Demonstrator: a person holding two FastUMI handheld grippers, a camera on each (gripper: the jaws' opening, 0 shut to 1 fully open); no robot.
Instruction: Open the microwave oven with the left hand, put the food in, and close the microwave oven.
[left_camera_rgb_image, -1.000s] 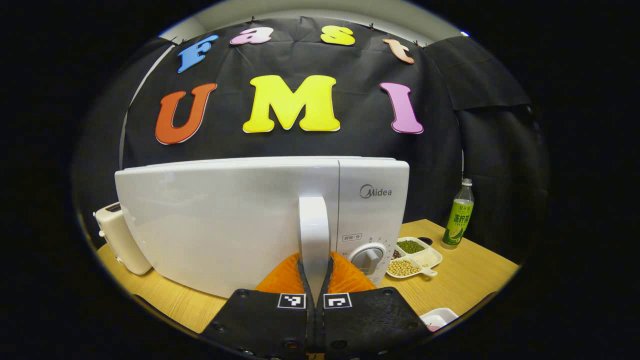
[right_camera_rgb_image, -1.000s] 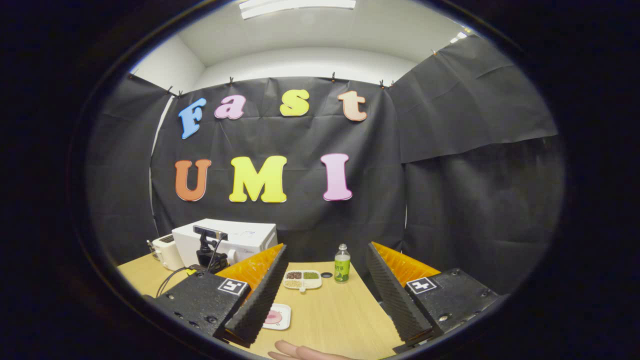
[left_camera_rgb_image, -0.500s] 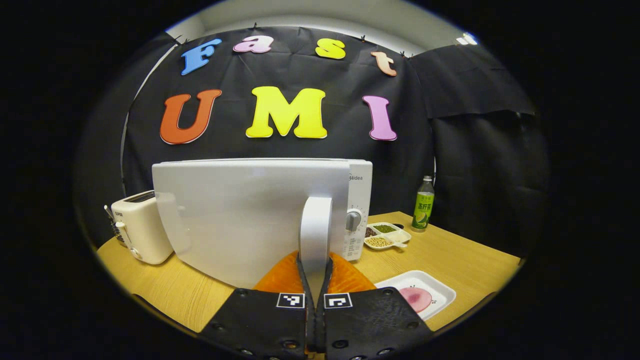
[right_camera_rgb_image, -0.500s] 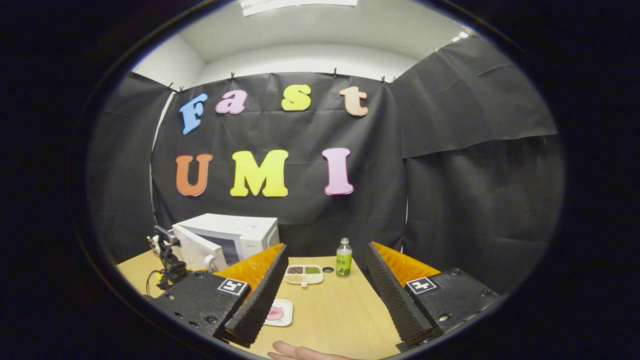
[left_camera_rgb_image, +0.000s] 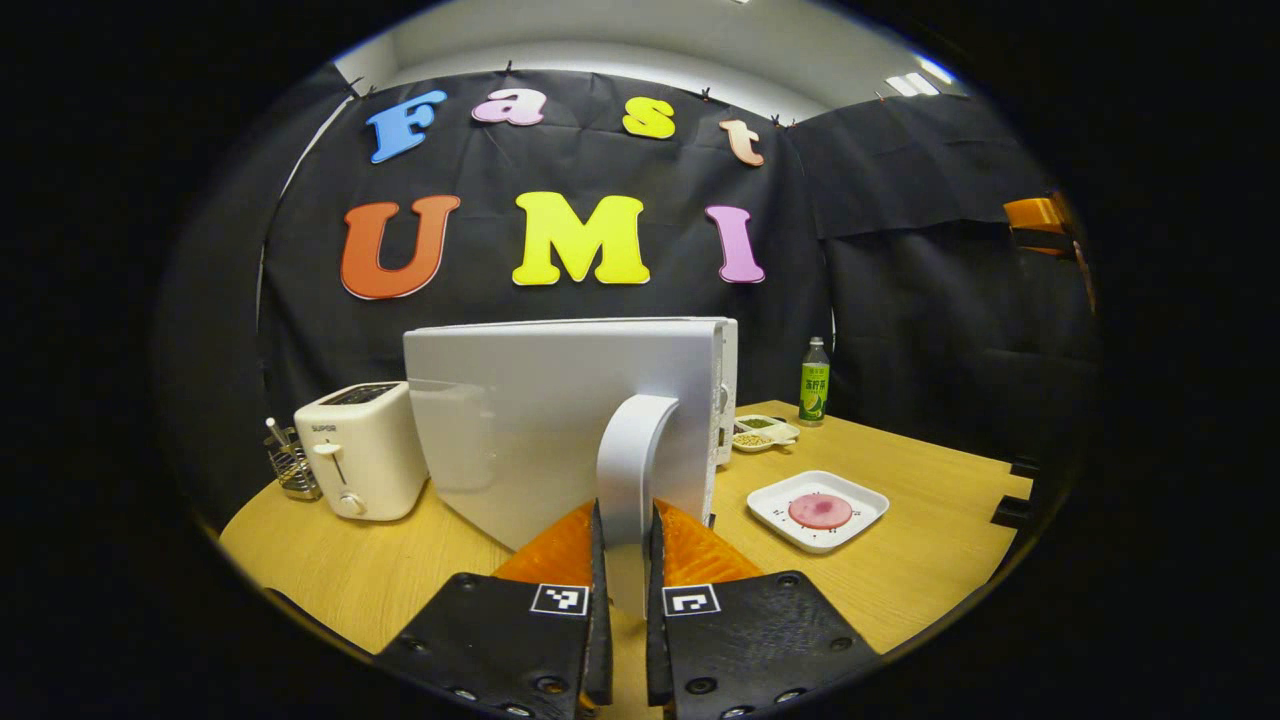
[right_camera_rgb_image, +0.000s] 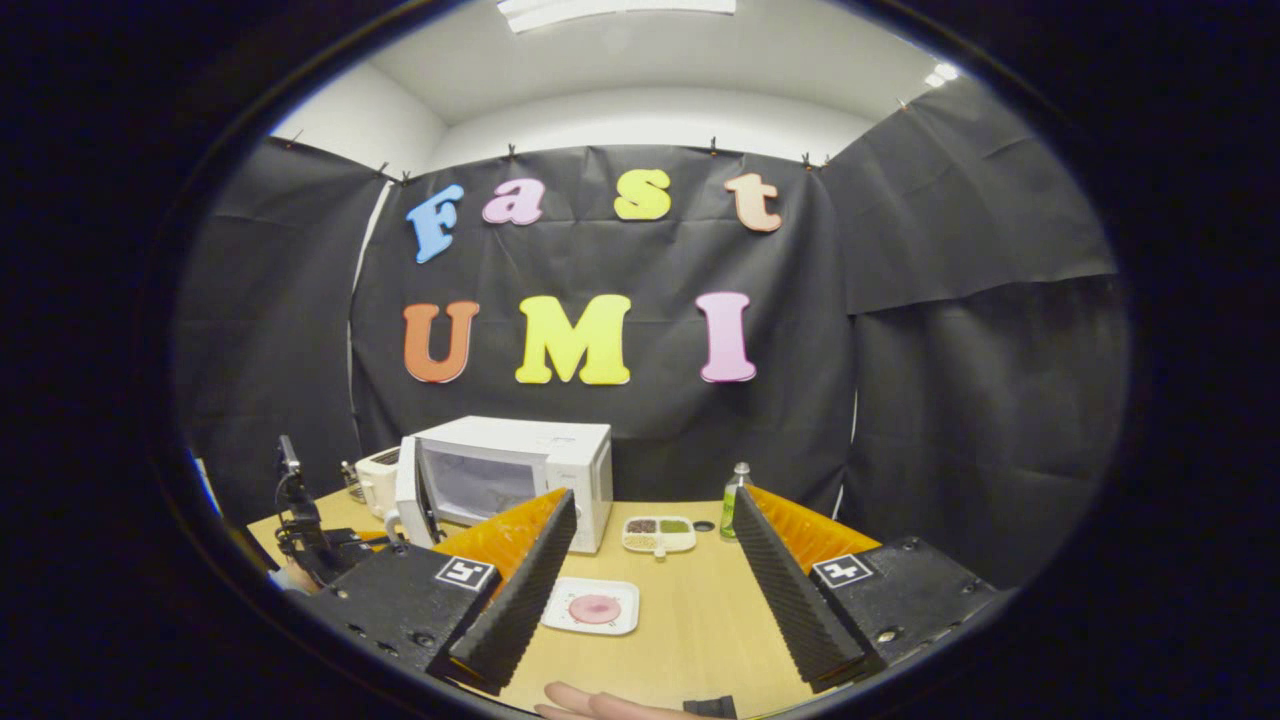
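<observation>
**Door swung wide, food waiting**

Left gripper view: your left gripper (left_camera_rgb_image: 622, 600) pinches the door handle (left_camera_rgb_image: 632, 455); the plate of food (left_camera_rgb_image: 818, 511) sits at 3 o'clock. Pulling further could drag the microwave (left_camera_rgb_image: 560, 420).

Right gripper view: your right gripper (right_camera_rgb_image: 645, 590) gapes wide, holding nothing; the plate lies at 6 o'clock, below the open oven.

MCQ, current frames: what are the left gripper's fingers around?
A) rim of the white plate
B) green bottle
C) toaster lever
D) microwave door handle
D: in the left gripper view the left gripper has a finger on each side of the white door handle, with the microwave door swung open; the plate with the food sits apart on the table.
</observation>
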